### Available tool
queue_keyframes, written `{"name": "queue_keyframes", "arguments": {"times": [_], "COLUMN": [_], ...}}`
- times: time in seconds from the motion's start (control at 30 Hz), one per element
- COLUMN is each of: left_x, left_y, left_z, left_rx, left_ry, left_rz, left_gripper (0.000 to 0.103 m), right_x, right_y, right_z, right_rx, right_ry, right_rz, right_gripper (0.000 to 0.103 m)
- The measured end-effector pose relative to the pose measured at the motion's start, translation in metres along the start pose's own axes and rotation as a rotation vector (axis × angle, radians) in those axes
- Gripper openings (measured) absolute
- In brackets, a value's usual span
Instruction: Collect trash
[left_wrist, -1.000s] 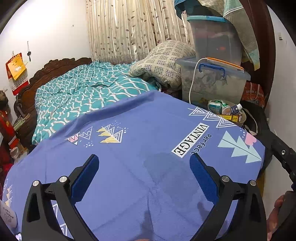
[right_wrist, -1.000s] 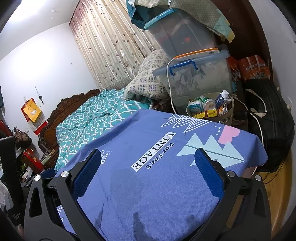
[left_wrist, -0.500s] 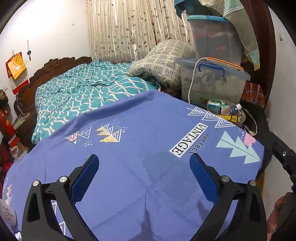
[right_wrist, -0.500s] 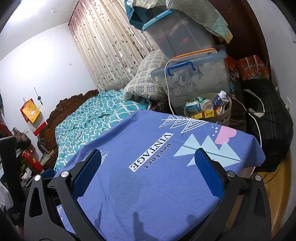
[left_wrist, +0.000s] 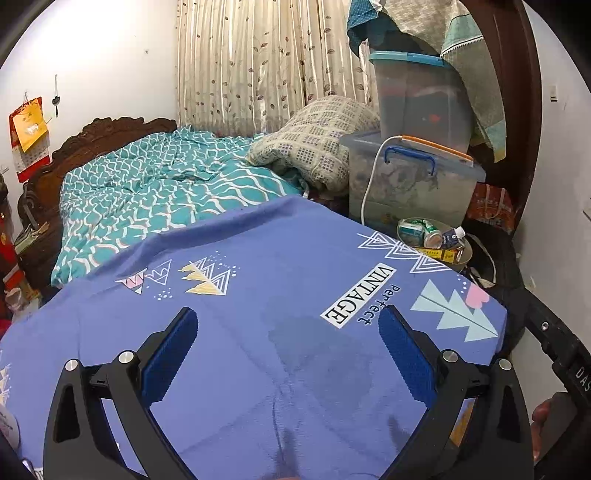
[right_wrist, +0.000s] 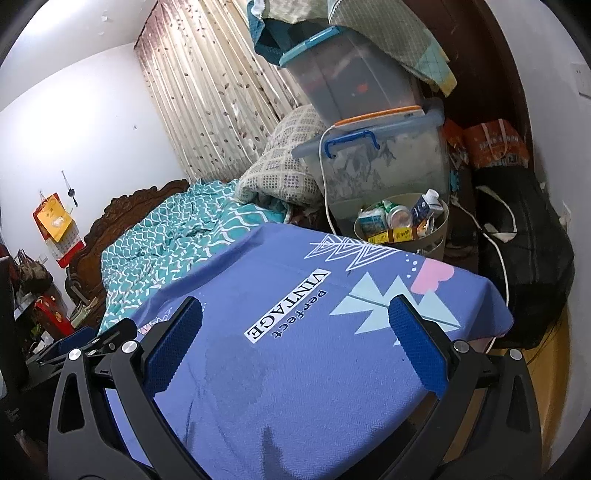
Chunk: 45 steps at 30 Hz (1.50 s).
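Both wrist views looked across a table (left_wrist: 236, 332) draped in a blue printed cloth. The left tongs (left_wrist: 288, 332) and the right tongs (right_wrist: 295, 321) hovered over that cloth, each with its 2 blue pads spread wide apart and nothing between them. The cloth carried no visible loose litter, only a darker, damp-looking patch (left_wrist: 317, 354) near its middle.

The trash lay beyond the far right corner of the table, in a beige bin (right_wrist: 439, 236) already filled with cartons (right_wrist: 424, 208), a can (right_wrist: 399, 216) and small yellow boxes (right_wrist: 400, 233). The bin stood on the floor just beside 2 stacked plastic storage boxes (right_wrist: 391, 162), with a black bag (right_wrist: 524, 258) near its right side and a bed (left_wrist: 159, 195) with a teal cover further left.

The collecting step appeared finished or close to finished, since the litter sat in the bin and the tongs were empty. The next move would probably call for a search for leftover pieces outside these views, or for a retreat from the table.

Against the frames taken 1 s and 0.5 s before, the tongs were equally wide, and the scene had shifted only slightly: in the right view the bin sat a little lower and further left.
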<state>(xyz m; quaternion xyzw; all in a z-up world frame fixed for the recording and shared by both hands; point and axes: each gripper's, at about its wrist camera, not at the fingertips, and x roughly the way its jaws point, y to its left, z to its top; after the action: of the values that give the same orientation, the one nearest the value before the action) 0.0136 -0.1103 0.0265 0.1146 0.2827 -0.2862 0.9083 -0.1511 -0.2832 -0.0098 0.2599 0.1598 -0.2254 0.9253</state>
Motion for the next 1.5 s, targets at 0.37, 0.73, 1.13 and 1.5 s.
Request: {"name": "queue_keyframes", "arguments": {"times": [0.37, 0.73, 1.13, 1.5], "left_x": [-0.004, 0.001, 0.004, 0.003], "left_y": [0.006, 0.008, 0.006, -0.001], "left_z": [0.000, -0.001, -0.004, -0.004], "left_rx": [-0.032, -0.036, -0.027, 0.011], "left_ry": [-0.005, 0.022, 0.032, 0.016], "left_rz": [0.006, -0.002, -0.005, 0.032], "left_gripper": [0.095, 0.095, 0.095, 0.095], "right_x": [0.002, 0.004, 0.004, 0.003], "right_y": [0.004, 0.010, 0.015, 0.016], "right_z": [-0.002, -0.001, -0.004, -0.006], "right_rx": [-0.009, -0.021, -0.036, -0.039], "right_ry": [0.017, 0.031, 0.043, 0.048], "right_rz": [0.015, 0.026, 0.029, 0.032], "right_gripper": [0.100, 0.100, 0.100, 0.100]}}
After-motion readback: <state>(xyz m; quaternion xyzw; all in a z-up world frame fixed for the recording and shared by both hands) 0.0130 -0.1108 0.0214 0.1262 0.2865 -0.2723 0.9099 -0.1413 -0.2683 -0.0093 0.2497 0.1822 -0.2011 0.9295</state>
